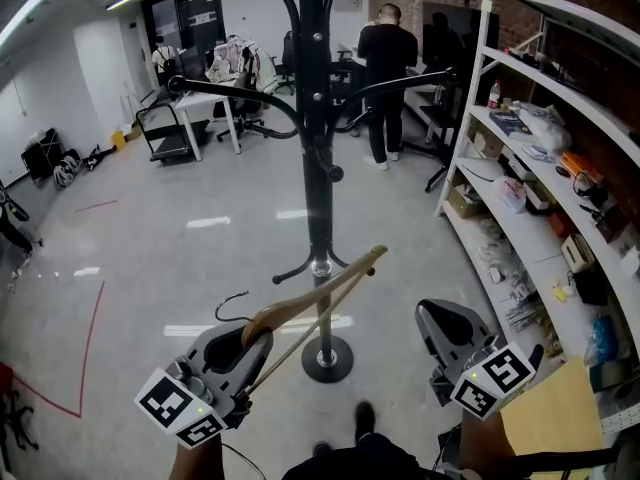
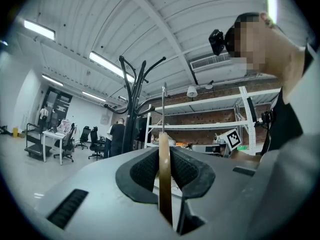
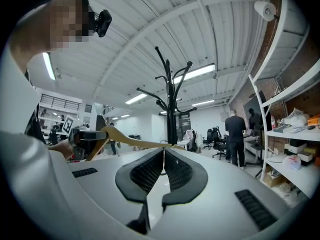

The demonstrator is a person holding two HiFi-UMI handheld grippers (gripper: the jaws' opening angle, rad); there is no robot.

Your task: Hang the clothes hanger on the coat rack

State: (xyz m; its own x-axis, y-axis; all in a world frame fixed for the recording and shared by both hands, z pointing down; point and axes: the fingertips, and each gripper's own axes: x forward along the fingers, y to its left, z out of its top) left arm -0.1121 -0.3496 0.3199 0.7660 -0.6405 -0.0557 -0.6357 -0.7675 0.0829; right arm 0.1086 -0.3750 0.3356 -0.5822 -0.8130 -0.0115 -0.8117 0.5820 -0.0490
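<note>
Head view looks steeply down from above, the tall black metal coat rack (image 1: 318,168) at twelve o'clock. Both gripper views look level, close along their jaws, sharing that rack.

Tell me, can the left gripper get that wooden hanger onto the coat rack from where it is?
Probably yes. The left gripper has its jaws shut on the hanger, and the coat rack stands just ahead with nothing between them. Its curved arms carry nothing.

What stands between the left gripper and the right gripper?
In the head view: the coat rack's round base, with the held hanger slanting above it.
</note>
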